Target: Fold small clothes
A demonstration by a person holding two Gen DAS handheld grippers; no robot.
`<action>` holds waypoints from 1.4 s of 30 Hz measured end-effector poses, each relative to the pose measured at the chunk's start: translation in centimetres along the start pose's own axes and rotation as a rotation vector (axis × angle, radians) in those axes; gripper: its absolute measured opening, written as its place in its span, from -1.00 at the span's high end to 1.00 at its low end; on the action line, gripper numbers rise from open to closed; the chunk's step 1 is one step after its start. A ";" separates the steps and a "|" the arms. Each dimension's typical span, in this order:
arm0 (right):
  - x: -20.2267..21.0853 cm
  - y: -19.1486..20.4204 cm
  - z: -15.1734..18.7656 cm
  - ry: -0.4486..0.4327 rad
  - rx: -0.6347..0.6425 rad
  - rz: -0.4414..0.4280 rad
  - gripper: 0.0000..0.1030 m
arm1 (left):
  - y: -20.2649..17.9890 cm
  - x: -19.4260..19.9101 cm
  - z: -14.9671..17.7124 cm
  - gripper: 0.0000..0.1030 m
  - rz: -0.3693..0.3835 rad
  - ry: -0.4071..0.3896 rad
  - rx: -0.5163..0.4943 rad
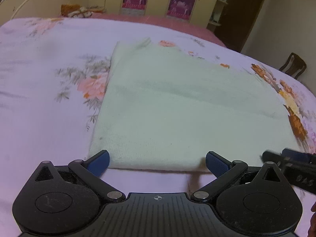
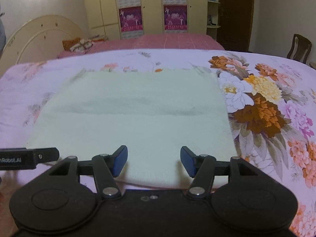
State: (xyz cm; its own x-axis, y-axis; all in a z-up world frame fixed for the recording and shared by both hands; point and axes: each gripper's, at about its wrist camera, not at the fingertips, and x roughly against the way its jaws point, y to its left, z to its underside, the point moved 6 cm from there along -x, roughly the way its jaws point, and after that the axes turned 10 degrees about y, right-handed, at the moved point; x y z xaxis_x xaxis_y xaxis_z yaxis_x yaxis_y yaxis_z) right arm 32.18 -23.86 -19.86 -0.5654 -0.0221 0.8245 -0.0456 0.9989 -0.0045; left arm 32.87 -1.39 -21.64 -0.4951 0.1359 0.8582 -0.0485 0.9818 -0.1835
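A pale green cloth (image 1: 177, 102) lies flat on the flowered bedsheet (image 1: 43, 118), folded into a rectangle with a soft crease across its middle. My left gripper (image 1: 157, 159) is open wide over the cloth's near left corner, its blue pads apart and holding nothing. In the right wrist view the same cloth (image 2: 134, 114) fills the centre. My right gripper (image 2: 154, 156) stands open over the cloth's near edge, towards its right side, with nothing pinched between the pads. Each gripper shows at the edge of the other's view: the right gripper (image 1: 292, 162), the left gripper (image 2: 29, 158).
The bed runs far back to a pink cover (image 2: 167, 41) with a patterned pillow (image 2: 77, 44) by the cream headboard (image 2: 39, 37). Wardrobes (image 2: 152, 7) line the back wall. A dark wooden chair (image 2: 300, 47) stands right of the bed.
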 end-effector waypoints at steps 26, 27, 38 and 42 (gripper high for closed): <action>1.5 0.0 0.1 -0.025 -0.014 -0.043 -0.19 | 3.4 -1.5 1.2 -0.19 0.396 -0.092 0.498; 1.4 0.0 0.0 -0.025 -0.014 -0.044 -0.19 | 3.4 -1.8 1.0 -0.19 0.410 -0.105 0.512; -1.4 0.2 -2.5 -0.027 -0.001 -0.078 -0.19 | 3.5 -5.4 -1.8 0.40 0.453 -0.183 0.633; -2.7 1.1 -3.8 -0.032 0.027 -0.087 -0.19 | 4.3 -6.9 -2.4 0.67 0.447 -0.191 0.675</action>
State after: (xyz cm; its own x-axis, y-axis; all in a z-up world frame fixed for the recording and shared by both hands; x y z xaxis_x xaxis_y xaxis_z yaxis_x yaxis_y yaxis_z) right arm 36.80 -22.57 -19.90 -0.5841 -0.1106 0.8041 -0.1174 0.9918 0.0511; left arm 38.20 2.19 -27.19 -0.7269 0.4094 0.5514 -0.2924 0.5420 -0.7879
